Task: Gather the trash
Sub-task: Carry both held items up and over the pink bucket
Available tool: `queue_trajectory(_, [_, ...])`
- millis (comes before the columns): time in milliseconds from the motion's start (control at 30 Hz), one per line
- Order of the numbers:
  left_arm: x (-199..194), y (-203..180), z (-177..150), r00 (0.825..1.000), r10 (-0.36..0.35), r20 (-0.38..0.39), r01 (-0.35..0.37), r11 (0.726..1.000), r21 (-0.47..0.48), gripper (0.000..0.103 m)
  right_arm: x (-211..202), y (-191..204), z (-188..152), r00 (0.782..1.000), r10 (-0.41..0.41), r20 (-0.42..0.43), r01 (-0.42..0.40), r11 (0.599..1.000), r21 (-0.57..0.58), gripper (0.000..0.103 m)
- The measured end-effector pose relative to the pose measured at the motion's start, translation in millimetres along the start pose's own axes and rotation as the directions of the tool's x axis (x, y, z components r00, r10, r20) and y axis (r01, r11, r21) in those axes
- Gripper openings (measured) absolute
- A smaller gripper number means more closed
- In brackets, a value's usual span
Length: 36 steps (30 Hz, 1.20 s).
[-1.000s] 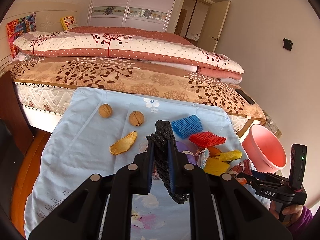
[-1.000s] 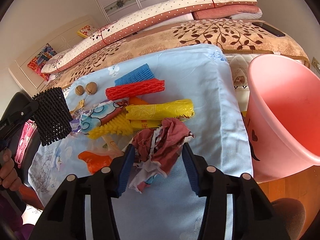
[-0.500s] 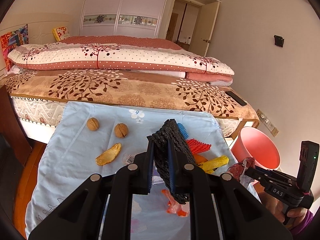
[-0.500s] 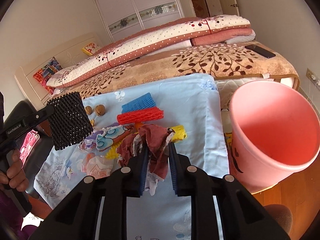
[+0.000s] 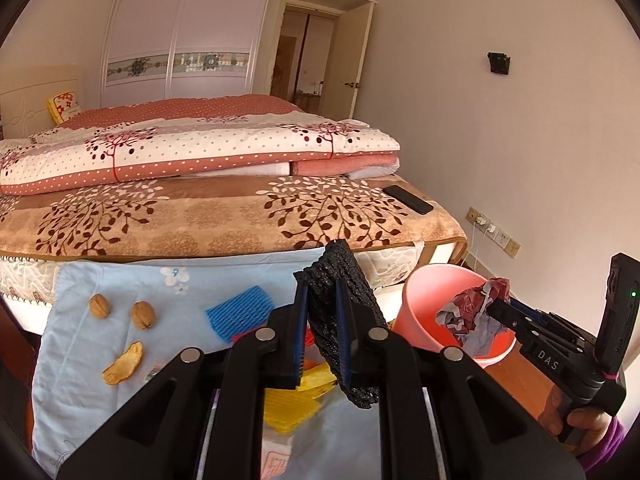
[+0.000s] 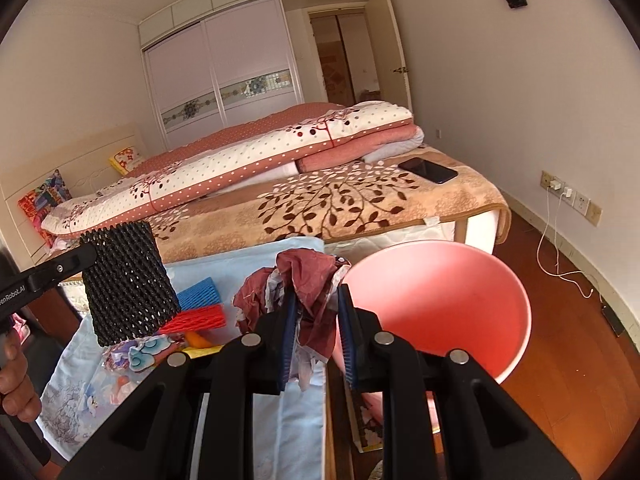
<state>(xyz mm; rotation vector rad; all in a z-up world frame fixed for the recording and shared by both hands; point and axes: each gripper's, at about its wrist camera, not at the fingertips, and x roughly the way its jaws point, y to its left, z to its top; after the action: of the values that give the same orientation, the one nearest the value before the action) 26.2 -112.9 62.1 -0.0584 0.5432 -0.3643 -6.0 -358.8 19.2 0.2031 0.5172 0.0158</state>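
Two walnuts (image 5: 120,311) and one orange peel (image 5: 124,368) are lying left of the left gripper (image 5: 322,332), which is clamping one black foam net (image 5: 340,320); the right gripper (image 6: 318,332) is pinching one crumpled maroon wrapper (image 6: 308,280) beside one pink bucket (image 6: 480,280).

The black foam net (image 5: 343,316) looks rough and bumpy. The pink bucket (image 6: 436,304) is smooth plastic. The red wrapper (image 6: 308,280) is crinkly. The blue cloth (image 5: 120,288) looks soft.

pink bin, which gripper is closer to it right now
Right. The right gripper holds the crumpled wrapper over the pink bin; the left gripper with black foam net hangs beside it.
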Motion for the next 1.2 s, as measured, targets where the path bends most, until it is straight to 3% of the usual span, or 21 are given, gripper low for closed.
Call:
queue_trajectory(233, [45.0,-58.6,11.3,0.997,-0.074,-0.019,0.075,0.996,0.047,0.013,2.0,-34.7,3.0,0.988,-0.152,0.033,0.152,0.988,-0.017,0.019])
queue_trajectory(567, [112.1,-129.3,5.5,0.991,-0.106,-0.084,0.116,0.986,0.123,0.013,20.5,-76.9,-3.7,0.97,-0.244,0.002,0.244,0.97,0.009,0.02])
queue_trajectory(800, [145.4,-147.2,-6.2,0.982,-0.123,-0.147,0.139,0.984,0.11,0.013,36.9,-88.9,-11.4,0.96,-0.279,-0.023,0.279,0.96,-0.011,0.02])
queue_trajectory(1200, [167.3,-165.0,-16.2,0.977,-0.113,-0.183,0.139,0.981,0.139,0.013,58.4,-101.3,-18.7,0.951,-0.3,-0.075,0.299,0.954,-0.024,0.02])
